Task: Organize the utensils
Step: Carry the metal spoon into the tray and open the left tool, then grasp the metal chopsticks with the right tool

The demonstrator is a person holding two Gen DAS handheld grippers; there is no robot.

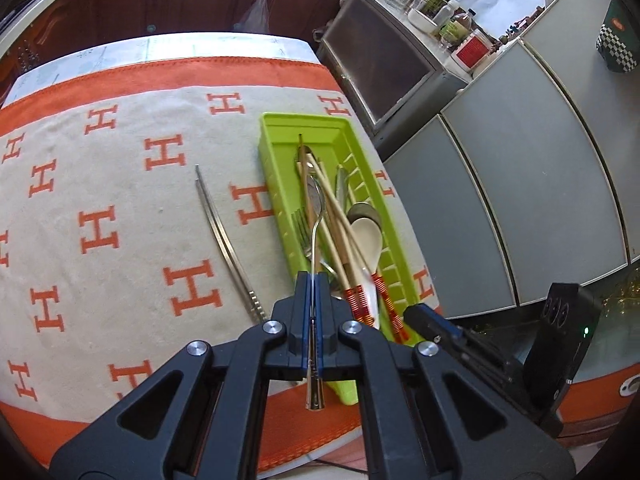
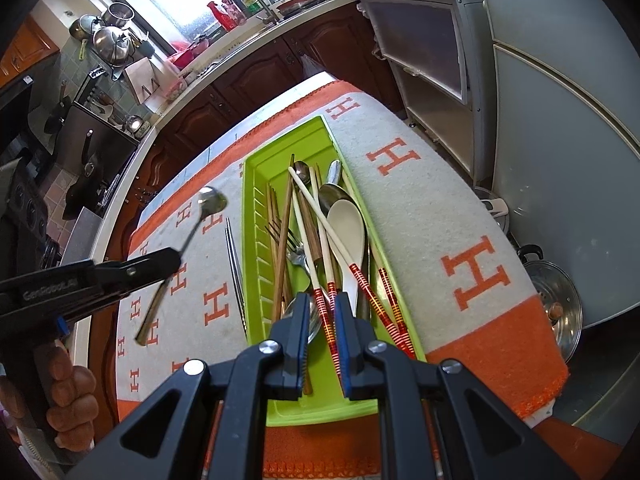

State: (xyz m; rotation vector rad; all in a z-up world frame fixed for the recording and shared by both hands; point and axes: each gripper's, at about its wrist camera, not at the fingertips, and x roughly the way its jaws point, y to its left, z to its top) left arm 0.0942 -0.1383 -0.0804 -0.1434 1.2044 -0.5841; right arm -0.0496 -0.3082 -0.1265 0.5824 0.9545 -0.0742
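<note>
A green utensil tray (image 1: 276, 184) (image 2: 256, 216) lies on the H-patterned cloth, holding chopsticks, forks, metal spoons and a cream spoon (image 1: 366, 236) (image 2: 348, 228). My left gripper (image 1: 314, 280) is shut on a metal spoon (image 1: 316, 208) and holds it in the air just left of the tray; the spoon (image 2: 210, 202) and the left gripper (image 2: 170, 258) also show in the right wrist view. My right gripper (image 2: 322, 300) is open, its jaws straddling a red-banded chopstick (image 2: 326, 316) at the tray's near end. Metal tongs (image 1: 224, 240) (image 2: 236, 272) lie on the cloth left of the tray.
The cloth (image 1: 100, 200) covers a table whose right edge runs close to the tray. Grey cabinets (image 1: 520, 180) stand to the right, a pot lid (image 2: 556, 316) lies on the floor, and a kitchen counter with sink (image 2: 256, 28) is behind.
</note>
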